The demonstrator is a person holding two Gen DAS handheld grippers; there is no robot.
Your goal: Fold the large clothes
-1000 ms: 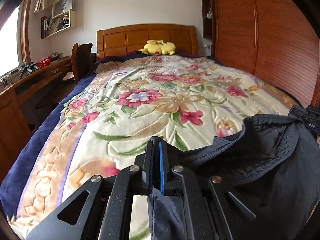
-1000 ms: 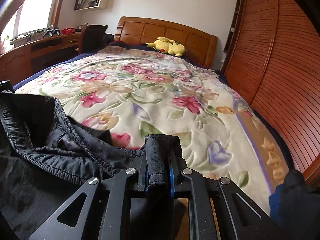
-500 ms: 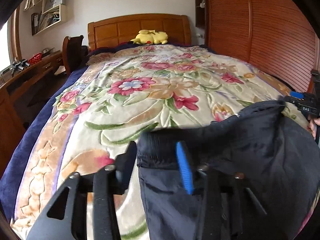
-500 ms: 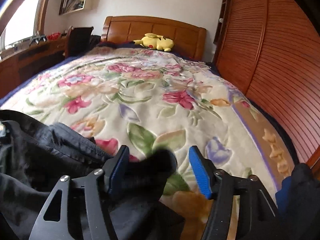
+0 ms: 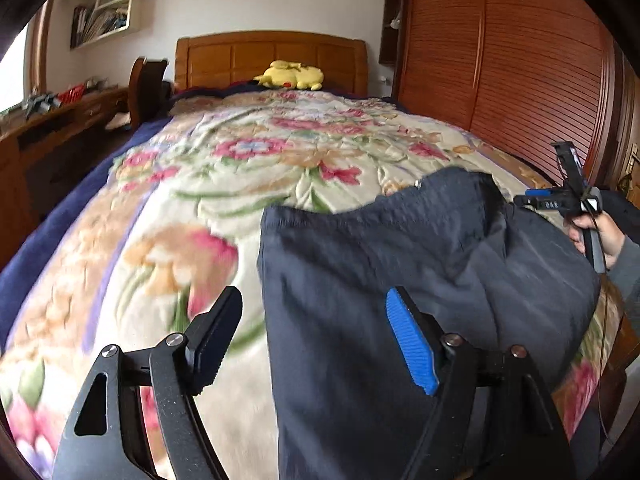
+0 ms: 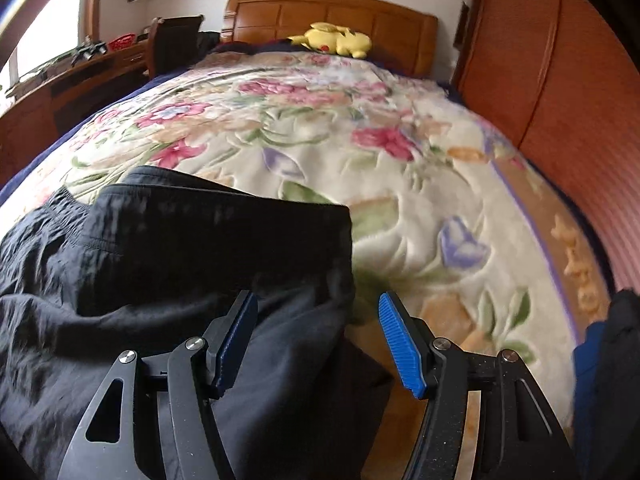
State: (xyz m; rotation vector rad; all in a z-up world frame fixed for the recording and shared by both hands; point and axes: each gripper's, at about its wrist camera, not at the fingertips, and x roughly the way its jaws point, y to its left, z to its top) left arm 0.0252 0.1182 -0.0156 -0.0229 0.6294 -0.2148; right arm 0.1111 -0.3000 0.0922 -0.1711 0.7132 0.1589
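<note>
A large dark garment (image 5: 420,280) lies spread on the floral blanket (image 5: 248,184) at the near end of the bed. My left gripper (image 5: 316,340) hovers over the garment's left edge. Its jaws are opening, with cloth lying between the fingers and neither pad pressing on it. In the right wrist view the same garment (image 6: 180,264) fills the lower left. My right gripper (image 6: 318,340) stands open over the garment's right edge, also without touching it. The right gripper (image 5: 560,200) also shows at the far right of the left wrist view, held in a person's hand (image 5: 600,236).
A yellow plush toy (image 5: 290,75) lies by the wooden headboard (image 5: 272,54). Slatted wooden wardrobe doors (image 5: 520,72) run along the bed's right side. A desk (image 5: 60,112) and chair (image 5: 146,84) stand to the left. Dark cloth (image 6: 616,360) hangs at the lower right.
Both grippers went from shut on the garment's top edge to open. The released garment has dropped flat onto the blanket, and both grippers have drawn back from that edge.
</note>
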